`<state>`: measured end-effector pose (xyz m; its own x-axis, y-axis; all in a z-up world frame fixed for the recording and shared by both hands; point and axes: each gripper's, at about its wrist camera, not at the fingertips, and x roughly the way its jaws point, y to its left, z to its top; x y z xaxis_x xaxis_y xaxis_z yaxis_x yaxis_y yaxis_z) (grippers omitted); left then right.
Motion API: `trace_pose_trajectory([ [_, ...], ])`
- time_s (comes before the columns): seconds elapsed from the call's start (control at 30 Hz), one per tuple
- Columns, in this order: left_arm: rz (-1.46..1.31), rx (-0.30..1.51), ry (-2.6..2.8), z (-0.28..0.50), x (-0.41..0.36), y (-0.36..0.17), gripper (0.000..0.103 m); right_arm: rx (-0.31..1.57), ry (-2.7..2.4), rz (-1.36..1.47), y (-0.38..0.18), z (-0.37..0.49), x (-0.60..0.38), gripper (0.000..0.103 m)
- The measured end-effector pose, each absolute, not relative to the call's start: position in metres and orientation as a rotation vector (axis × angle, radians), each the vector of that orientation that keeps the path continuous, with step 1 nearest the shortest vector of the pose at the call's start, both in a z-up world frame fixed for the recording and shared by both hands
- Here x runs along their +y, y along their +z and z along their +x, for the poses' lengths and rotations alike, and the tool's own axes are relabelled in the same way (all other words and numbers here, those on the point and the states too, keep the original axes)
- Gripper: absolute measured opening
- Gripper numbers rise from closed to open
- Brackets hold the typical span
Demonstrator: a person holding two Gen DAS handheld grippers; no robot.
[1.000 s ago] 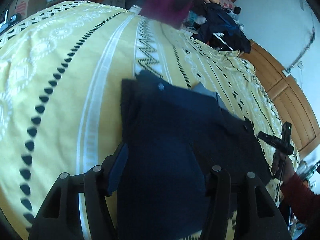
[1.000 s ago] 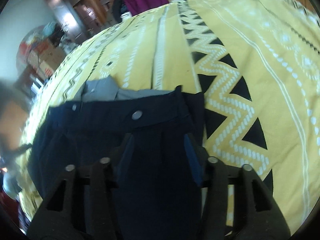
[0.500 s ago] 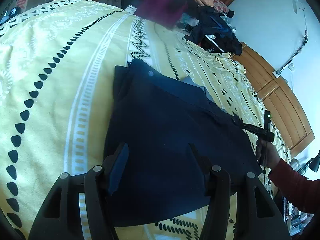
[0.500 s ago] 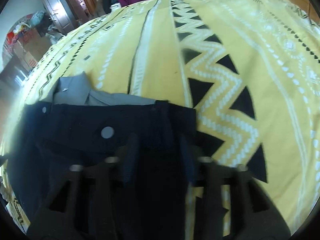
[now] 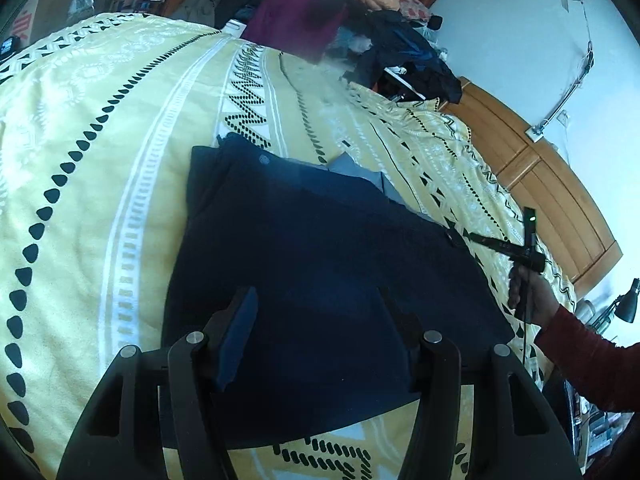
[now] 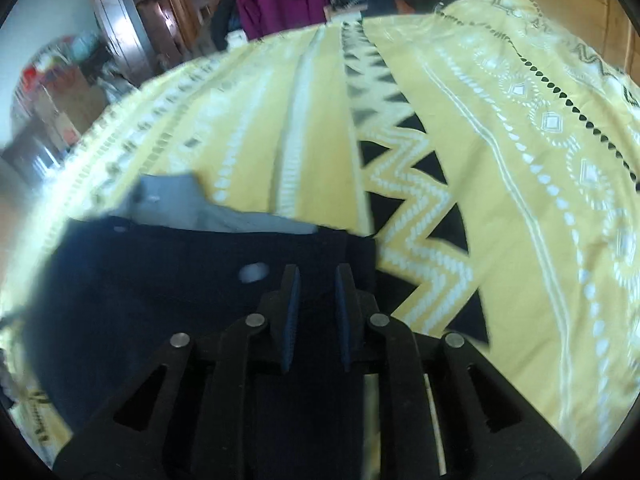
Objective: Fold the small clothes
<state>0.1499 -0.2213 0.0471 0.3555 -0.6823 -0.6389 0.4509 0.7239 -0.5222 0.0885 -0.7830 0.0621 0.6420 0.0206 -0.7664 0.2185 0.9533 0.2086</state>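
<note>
we see the dark navy shorts [image 5: 320,264] lying flat on the yellow bedspread [image 5: 120,128], a grey cloth [image 6: 192,208] poking out past their waistband. our left gripper [image 5: 316,316] hangs spread wide over the shorts; our right gripper [image 6: 316,280] has narrowed above the waistband, whether it pinches fabric we cannot tell

Both wrist cameras sit low and close over the navy shorts [image 5: 320,264], facing across the yellow bedspread [image 6: 500,184] they share.

You're in a lived-in bedroom, def: big bed w/ yellow patterned bedspread [image 5: 120,128], wooden wardrobe [image 5: 532,184], clothes pile [image 5: 400,52], desk lamp [image 5: 626,304].
</note>
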Motion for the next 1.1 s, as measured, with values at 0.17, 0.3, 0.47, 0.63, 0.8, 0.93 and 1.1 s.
trace_pose_trajectory([
  [0.17, -0.322, 1.106, -0.638, 0.149, -0.199, 0.004, 0.033, 0.965, 0.032, 0.323, 0.032, 0.043, -0.738, 0.02],
  [0.3, -0.398, 1.097, -0.601, 0.126, -0.168, 0.009, 0.033, 0.971, 0.02, 0.265, 0.016, 0.006, -0.725, 0.032],
  [0.47, -0.405, 1.093, -0.475, 0.089, -0.133, 0.025, 0.047, 0.925, -0.041, 0.287, 0.029, -0.027, -0.722, 0.054],
  [0.63, -0.627, 1.095, -0.589, 0.069, -0.143, 0.022, 0.058, 0.923, -0.044, 0.319, 0.024, -0.049, -0.706, 0.067],
  [0.8, -0.696, 1.089, -0.505, 0.084, -0.172, 0.002, 0.059, 0.921, -0.038, 0.351, 0.028, -0.051, -0.699, 0.07],
  [0.93, -0.757, 1.0, -0.433, 0.098, -0.176, 0.0, 0.064, 0.924, -0.005, 0.337, 0.038, -0.047, -0.685, 0.07],
  [1.1, -0.713, 0.93, -0.409, 0.119, -0.189, 0.0, 0.061, 0.885, 0.059, 0.306, 0.066, -0.034, -0.657, 0.07],
])
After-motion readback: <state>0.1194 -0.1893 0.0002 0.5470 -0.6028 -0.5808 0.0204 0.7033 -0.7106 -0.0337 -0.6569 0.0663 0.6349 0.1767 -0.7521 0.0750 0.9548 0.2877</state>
